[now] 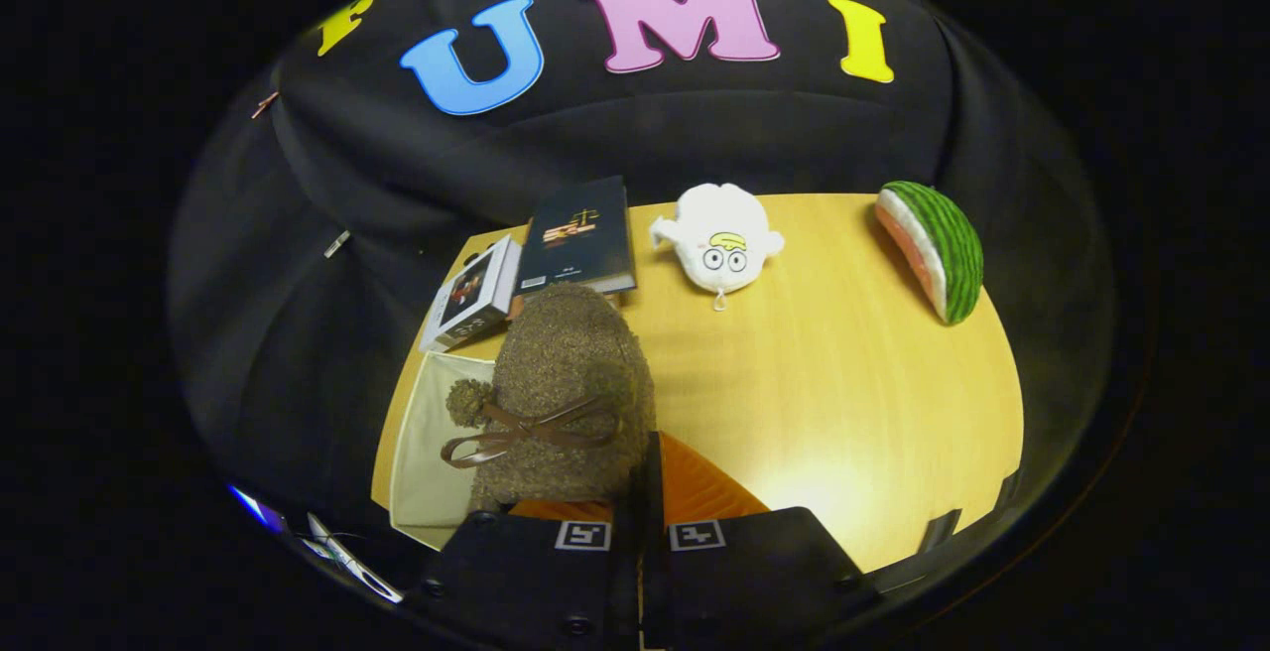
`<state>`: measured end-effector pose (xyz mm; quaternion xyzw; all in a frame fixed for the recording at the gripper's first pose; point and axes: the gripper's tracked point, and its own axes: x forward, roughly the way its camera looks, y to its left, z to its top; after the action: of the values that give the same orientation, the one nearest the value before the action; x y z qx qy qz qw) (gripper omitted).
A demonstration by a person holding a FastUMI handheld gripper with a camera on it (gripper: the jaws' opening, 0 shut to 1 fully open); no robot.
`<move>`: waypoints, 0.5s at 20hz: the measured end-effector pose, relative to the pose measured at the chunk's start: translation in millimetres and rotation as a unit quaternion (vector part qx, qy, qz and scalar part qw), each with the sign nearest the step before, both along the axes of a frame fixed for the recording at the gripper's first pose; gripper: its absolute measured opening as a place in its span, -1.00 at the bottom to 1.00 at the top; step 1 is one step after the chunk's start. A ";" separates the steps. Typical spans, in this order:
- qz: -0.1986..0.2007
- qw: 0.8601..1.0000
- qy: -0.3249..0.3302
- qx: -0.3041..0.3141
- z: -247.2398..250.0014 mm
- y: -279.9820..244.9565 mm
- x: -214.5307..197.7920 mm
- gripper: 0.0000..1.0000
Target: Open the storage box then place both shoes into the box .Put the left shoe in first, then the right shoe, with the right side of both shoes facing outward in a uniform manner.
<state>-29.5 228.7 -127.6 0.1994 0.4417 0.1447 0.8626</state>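
A brown fuzzy shoe (571, 383) with a brown ribbon bow, a pom-pom and an orange ribbed sole (704, 487) hangs just ahead of my fingers. My gripper (643, 497) is shut on the shoe, its fingers pressed close together at the edge next to the sole. Below and to the left of the shoe, the cream fabric storage box (429, 443) stands open at the table's left edge. The shoe hides part of the box's opening. I cannot tell whether this is the left or the right shoe.
On the wooden table (853, 393), beyond the shoe, lie a small white-edged carton (472, 296) and a dark book (578, 234). A white plush toy (721, 239) sits at the back middle. At the back right lies a watermelon-slice plush (938, 246).
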 end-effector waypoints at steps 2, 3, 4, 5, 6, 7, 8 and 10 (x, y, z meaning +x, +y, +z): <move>0.007 1.000 0.012 -0.004 -4.9 27.6 -4.2 -0.86; 0.008 1.000 0.020 -0.007 -9.3 40.0 -7.4 -0.87; 0.010 1.000 0.026 -0.011 -11.4 56.6 -9.6 -0.87; 0.012 0.999 0.027 -0.018 -15.4 66.8 -11.1 -0.86; 0.017 0.999 0.029 -0.028 -20.7 75.2 -12.9 -0.86; 0.021 0.999 0.030 -0.038 -25.6 82.9 -15.2 -0.86; 0.023 0.998 0.031 -0.046 -30.5 89.5 -15.8 -0.86; 0.022 0.997 0.034 -0.062 -40.0 98.5 -16.8 -0.86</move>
<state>-46.3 327.3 -167.6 0.1402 0.4830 0.1292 0.8546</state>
